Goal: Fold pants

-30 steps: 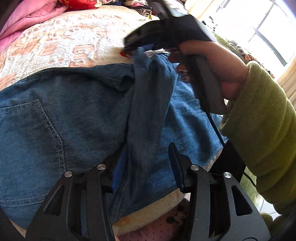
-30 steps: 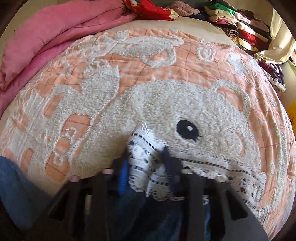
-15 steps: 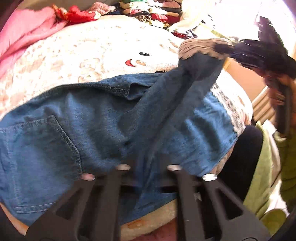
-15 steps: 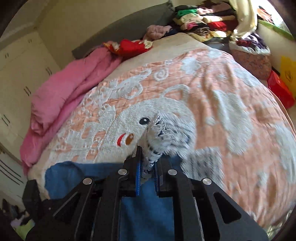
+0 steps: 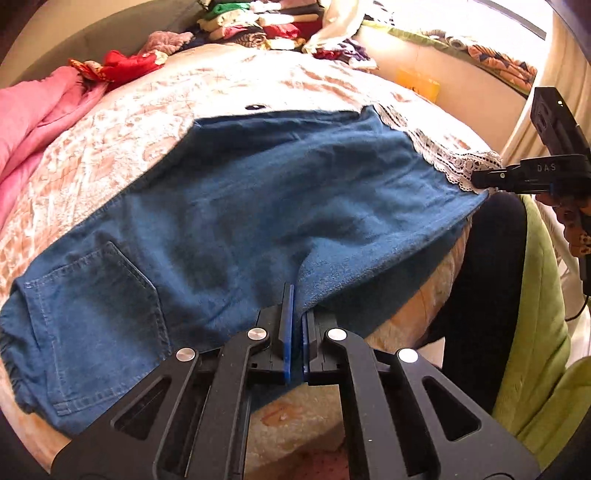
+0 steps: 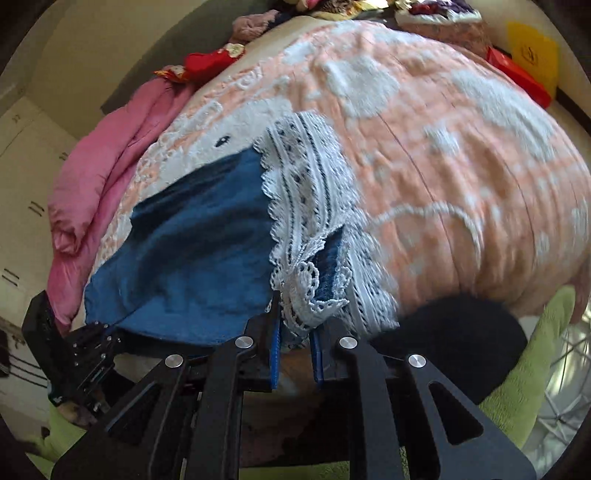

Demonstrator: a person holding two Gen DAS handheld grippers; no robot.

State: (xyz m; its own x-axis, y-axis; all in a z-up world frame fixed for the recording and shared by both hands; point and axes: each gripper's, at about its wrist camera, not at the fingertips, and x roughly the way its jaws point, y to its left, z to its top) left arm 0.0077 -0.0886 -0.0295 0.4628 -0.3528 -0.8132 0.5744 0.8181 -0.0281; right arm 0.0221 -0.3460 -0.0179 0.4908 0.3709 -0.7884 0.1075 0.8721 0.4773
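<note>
Denim pants [image 5: 229, 206] lie spread across the bed [image 5: 258, 85], on a peach-and-white textured bedspread [image 6: 461, 155]. From my left wrist camera I see a back pocket [image 5: 88, 302] at lower left, with the gathered waistband at the far left edge. The leg runs up and to the right, ending in a white lace cuff [image 5: 443, 158].

My left gripper [image 5: 294, 317] has its blue pads nearly together, pinching a ridge of denim along the near edge of the pants, at the edge of the bed. The fabric rises slightly into the pads.

My right gripper [image 6: 293, 321] is clamped on the bunched lace cuff [image 6: 310, 229]; the lace bulges up between its blue pads, with a fold of denim showing inside it. In the left wrist view the right gripper [image 5: 484, 179] shows at the far right, its tip at the lace corner, held just off the bed's near edge.

The right wrist view is blurred on its right half, so detail of the bedspread there is unclear.

A pink blanket [image 6: 110, 184] sits heaped along the far left side of the bed. Folded clothes [image 5: 258, 26] are stacked beyond the bed's far end. My green sleeve [image 5: 535, 332] fills the right side of the left view.
</note>
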